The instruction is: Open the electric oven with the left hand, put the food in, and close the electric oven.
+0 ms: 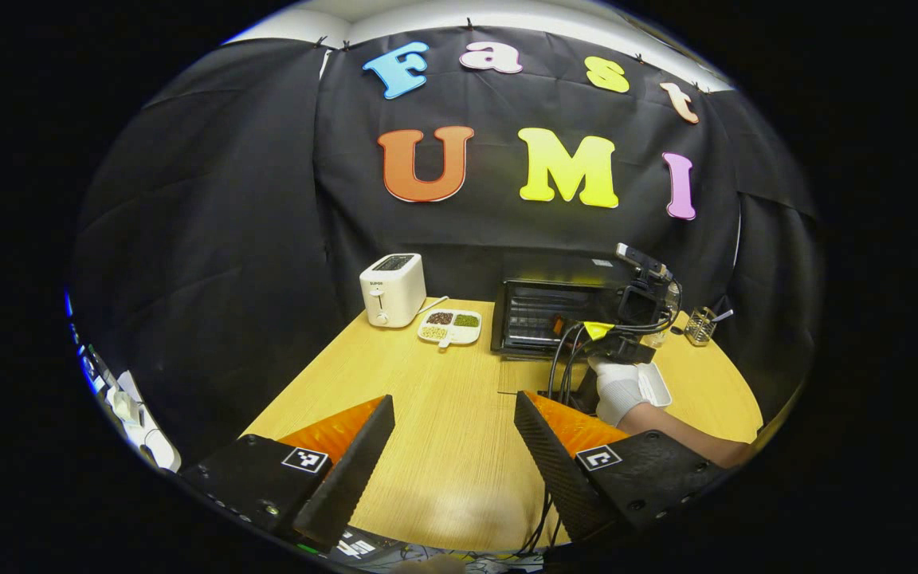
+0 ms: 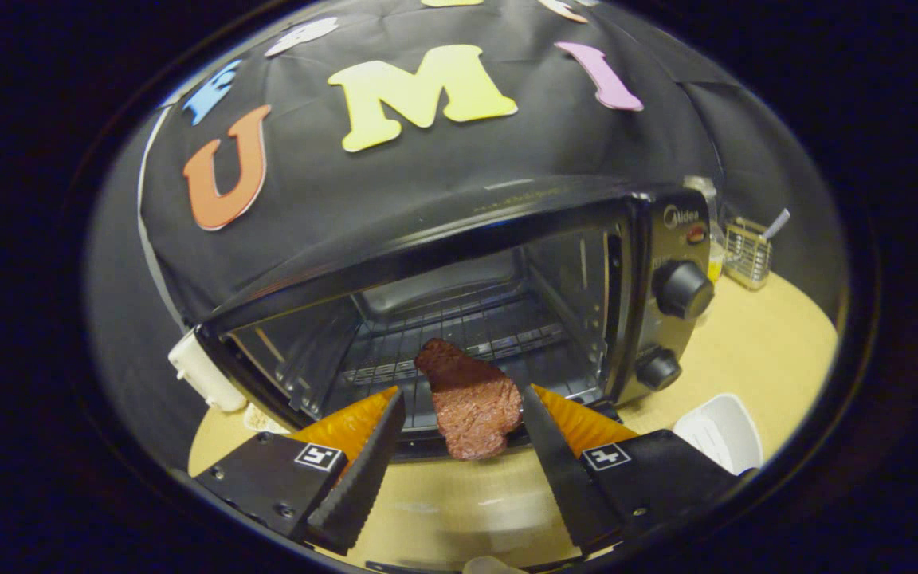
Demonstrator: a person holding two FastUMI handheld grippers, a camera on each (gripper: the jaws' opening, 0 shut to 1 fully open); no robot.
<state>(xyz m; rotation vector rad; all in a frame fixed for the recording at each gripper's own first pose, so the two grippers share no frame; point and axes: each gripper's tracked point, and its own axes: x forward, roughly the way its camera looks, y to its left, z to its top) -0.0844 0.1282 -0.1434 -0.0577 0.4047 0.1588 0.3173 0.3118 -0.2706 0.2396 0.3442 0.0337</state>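
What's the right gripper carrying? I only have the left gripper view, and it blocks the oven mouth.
Observer: A slab of red meat sits between the jaws of the right gripper, at the mouth of the electric oven.
Operator: Clamped?
Observer: Probably not. The jaws look spread, and a gap shows on one side of the meat.
Operator: Rack free?
Observer: Yes. The wire rack inside carries nothing that I can see.
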